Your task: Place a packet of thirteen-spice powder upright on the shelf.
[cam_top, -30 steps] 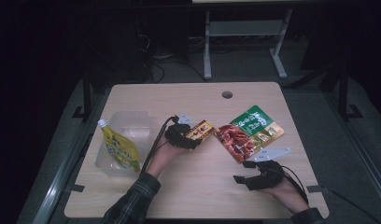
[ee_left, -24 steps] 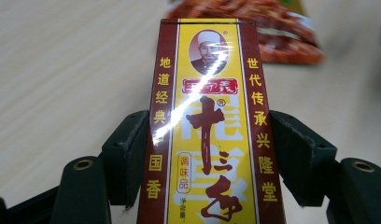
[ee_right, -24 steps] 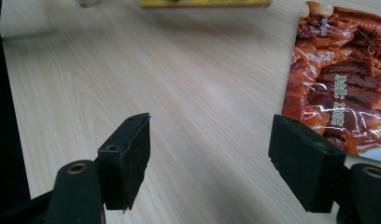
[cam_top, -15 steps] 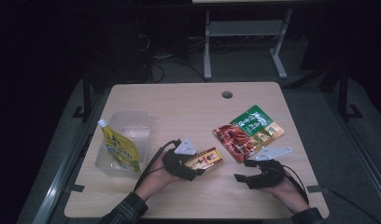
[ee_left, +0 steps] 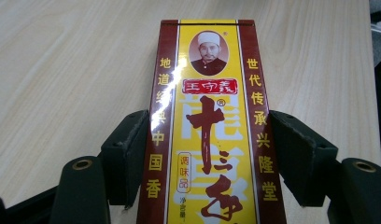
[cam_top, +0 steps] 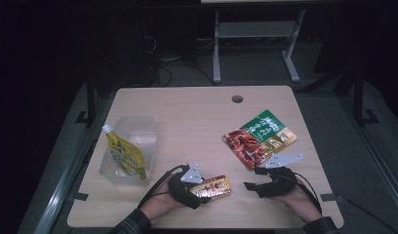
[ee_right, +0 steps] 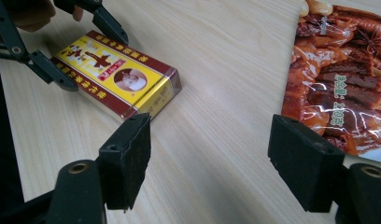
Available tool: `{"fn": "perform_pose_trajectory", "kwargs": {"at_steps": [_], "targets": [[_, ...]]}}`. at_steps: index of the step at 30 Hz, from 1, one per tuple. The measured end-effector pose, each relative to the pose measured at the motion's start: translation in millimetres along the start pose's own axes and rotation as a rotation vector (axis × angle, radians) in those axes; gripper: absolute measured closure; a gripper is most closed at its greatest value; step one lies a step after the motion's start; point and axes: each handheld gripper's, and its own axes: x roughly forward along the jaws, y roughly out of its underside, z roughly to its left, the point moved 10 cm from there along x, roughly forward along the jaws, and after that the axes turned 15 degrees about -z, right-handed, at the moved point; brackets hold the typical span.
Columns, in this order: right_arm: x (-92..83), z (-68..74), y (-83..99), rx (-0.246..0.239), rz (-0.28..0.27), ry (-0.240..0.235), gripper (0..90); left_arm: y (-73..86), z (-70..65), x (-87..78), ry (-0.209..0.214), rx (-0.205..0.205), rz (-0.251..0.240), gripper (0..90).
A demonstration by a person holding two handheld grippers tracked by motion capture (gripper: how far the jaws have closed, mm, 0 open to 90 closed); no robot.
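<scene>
High view: the seasoning box (cam_top: 212, 187) lies flat near the table's (cam_top: 197, 112) front edge, well to the right of the clear container (cam_top: 130, 146) that holds a yellow pouch (cam_top: 125, 157). The left gripper (cam_top: 199, 191) has its jaws at the box's near end. The right gripper (cam_top: 255, 185) rests empty, right of the box.

Left gripper view: both jaws sit against the box's long sides; no gap shows, so it appears clamped.

Right gripper view: jaws wide apart, holding nothing; the sauce packet (ee_right: 340, 79) lies beyond the right jaw.

Judgement: thin glossy carton, probably light, stiff but crushable. Grip across the narrow width, moderately.
</scene>
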Motion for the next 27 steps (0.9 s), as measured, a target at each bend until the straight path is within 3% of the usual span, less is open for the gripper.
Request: {"fn": "perform_pose_trajectory", "kwargs": {"at_steps": [3, 7, 11, 14, 18, 25, 27], "targets": [[0.2, -0.2, -0.9, -0.008, -0.006, -0.002, 31.3, -0.7, -2.5, -1.7, 0.027, -0.026, -0.016, 28.8], [-0.6, 3.0, -3.7, 0.0, -0.017, -0.015, 38.5, -4.3, -1.7, -13.6, 0.021, -0.019, -0.034, 22.9], [3.0, 11.9, -3.8, -0.002, 0.004, -0.063, 56.1, 4.7, -1.8, -27.2, -0.004, -0.007, -0.017, 21.4], [8.8, 20.6, -7.8, -0.021, -0.002, -0.099, 71.0, 13.1, -2.9, -33.3, -0.015, -0.021, -0.013, 21.1], [19.2, 32.0, -11.2, -0.051, 0.018, -0.142, 87.8, 22.9, -1.2, -36.9, -0.021, -0.01, 0.014, 21.0], [45.2, 43.4, -11.0, -0.119, 0.071, -0.172, 90.0, 26.8, -1.9, -33.6, -0.021, 0.01, 0.043, 21.0], [49.0, 43.1, -9.4, -0.148, 0.086, -0.162, 90.0, 27.4, -1.2, -32.8, -0.023, 0.013, 0.045, 21.1]]}}
